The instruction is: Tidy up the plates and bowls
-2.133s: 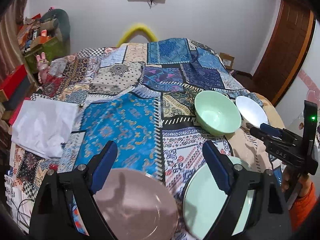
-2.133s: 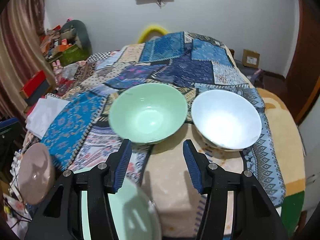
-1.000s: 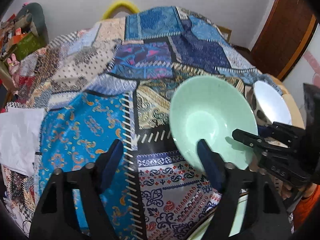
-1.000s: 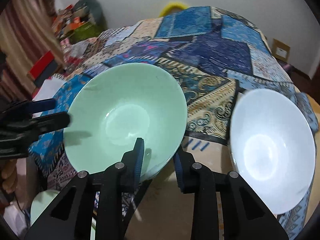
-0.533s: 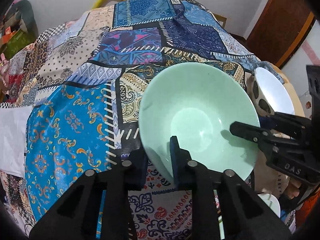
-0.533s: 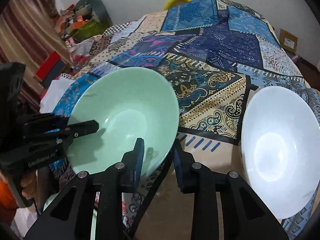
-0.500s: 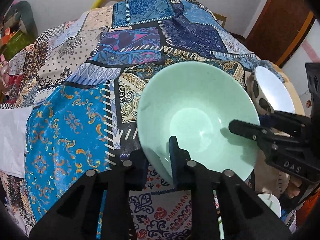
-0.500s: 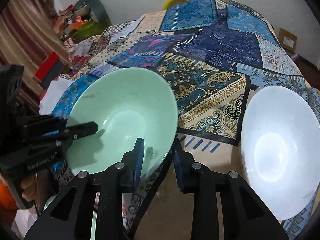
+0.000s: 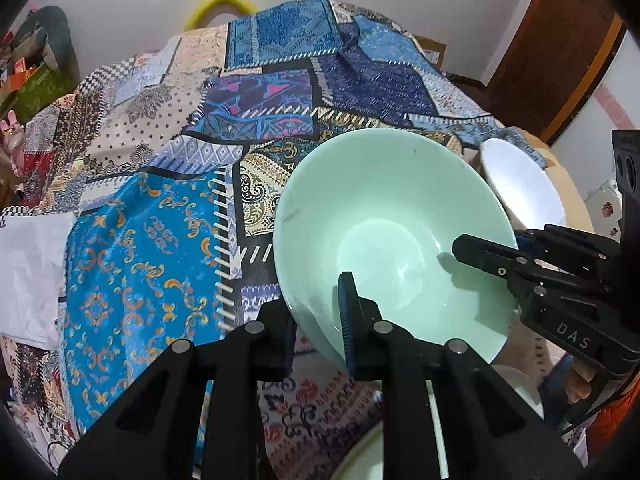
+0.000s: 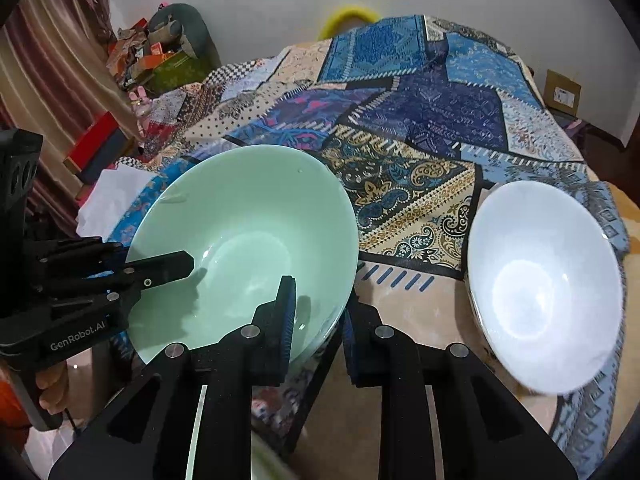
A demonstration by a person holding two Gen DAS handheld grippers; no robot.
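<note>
A mint-green bowl (image 9: 384,232) is held up over the patchwork cloth by both grippers. My left gripper (image 9: 316,320) is shut on its near rim, one finger inside the bowl and one outside. My right gripper (image 10: 316,320) is shut on the opposite rim, and it also shows in the left wrist view (image 9: 492,260). The bowl also shows in the right wrist view (image 10: 248,256), with the left gripper (image 10: 160,268) on its left rim. A white bowl (image 10: 548,296) sits on the cloth to the right, also seen in the left wrist view (image 9: 520,184).
A mint-green plate (image 9: 364,456) lies below the held bowl at the near edge. The patchwork cloth (image 9: 280,80) covers the whole surface. A white folded cloth (image 9: 28,272) lies at the left edge. Clutter (image 10: 156,52) stands at the far left.
Both grippers have lifted the green bowl a little and tilted it. The view has risen, so more of the far cloth and wall shows. The white bowl has not moved.
</note>
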